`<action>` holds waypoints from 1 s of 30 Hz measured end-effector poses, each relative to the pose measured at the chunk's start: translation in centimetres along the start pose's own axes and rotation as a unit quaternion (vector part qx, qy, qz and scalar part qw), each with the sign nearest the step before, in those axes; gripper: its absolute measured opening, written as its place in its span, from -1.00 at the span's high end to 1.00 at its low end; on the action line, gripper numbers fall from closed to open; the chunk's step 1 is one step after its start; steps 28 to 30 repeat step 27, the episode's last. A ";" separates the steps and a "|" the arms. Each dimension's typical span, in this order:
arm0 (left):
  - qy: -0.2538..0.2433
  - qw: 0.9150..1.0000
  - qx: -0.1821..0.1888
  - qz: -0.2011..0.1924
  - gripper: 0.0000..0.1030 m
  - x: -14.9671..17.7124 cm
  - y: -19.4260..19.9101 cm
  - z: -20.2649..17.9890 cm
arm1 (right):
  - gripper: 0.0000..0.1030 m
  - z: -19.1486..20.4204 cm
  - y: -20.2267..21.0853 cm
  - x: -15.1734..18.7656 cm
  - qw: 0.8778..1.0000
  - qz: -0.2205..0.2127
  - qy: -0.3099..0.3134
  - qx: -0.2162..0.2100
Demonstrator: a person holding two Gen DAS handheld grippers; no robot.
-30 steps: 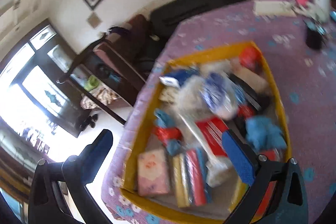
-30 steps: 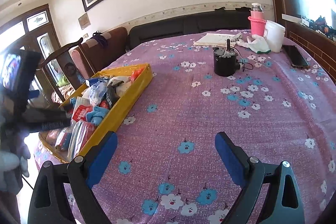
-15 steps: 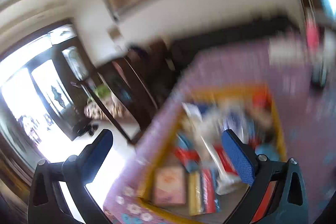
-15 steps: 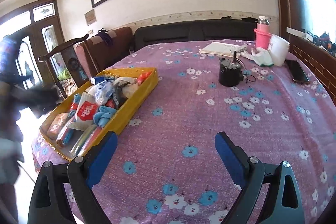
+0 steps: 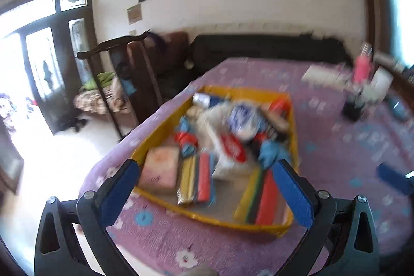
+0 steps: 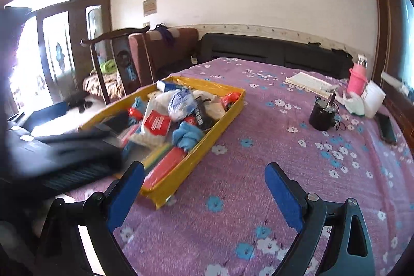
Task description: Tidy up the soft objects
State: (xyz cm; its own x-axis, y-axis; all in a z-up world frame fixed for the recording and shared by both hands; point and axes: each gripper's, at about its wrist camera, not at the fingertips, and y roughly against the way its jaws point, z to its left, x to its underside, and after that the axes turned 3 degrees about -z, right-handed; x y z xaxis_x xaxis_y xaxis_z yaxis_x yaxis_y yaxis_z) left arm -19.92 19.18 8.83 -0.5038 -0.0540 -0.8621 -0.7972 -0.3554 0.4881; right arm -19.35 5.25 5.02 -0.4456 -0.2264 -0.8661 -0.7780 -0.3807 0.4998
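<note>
Purple floral tablecloth point(image 6: 258, 172) under cluttered yellow tray point(image 6: 220, 120)

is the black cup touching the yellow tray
Apart. The right wrist view shows the black cup standing well to the right of the yellow tray, with a wide stretch of bare purple cloth between them.

Motion blur smears the yellow tray's point(image 5: 160, 132) contents, perhaps packets.

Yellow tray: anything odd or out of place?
Nothing spilled or damaged. The yellow tray sits flat on the purple tablecloth, its contents heaped in a jumble, a blue cloth against its right wall. Both hand-held grippers are open and empty.
</note>
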 end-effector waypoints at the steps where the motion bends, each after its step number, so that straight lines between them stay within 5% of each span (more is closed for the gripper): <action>1: 0.000 1.000 -0.003 0.005 -1.00 0.0 -0.4 -0.1 | -0.88 0.2 -0.1 0.2 1.000 0.003 0.006 0.000; 30: 0.068 0.996 -0.042 0.040 -1.00 1.0 -0.6 3.8 | -0.88 0.2 -1.0 0.9 1.000 0.025 -0.002 -0.011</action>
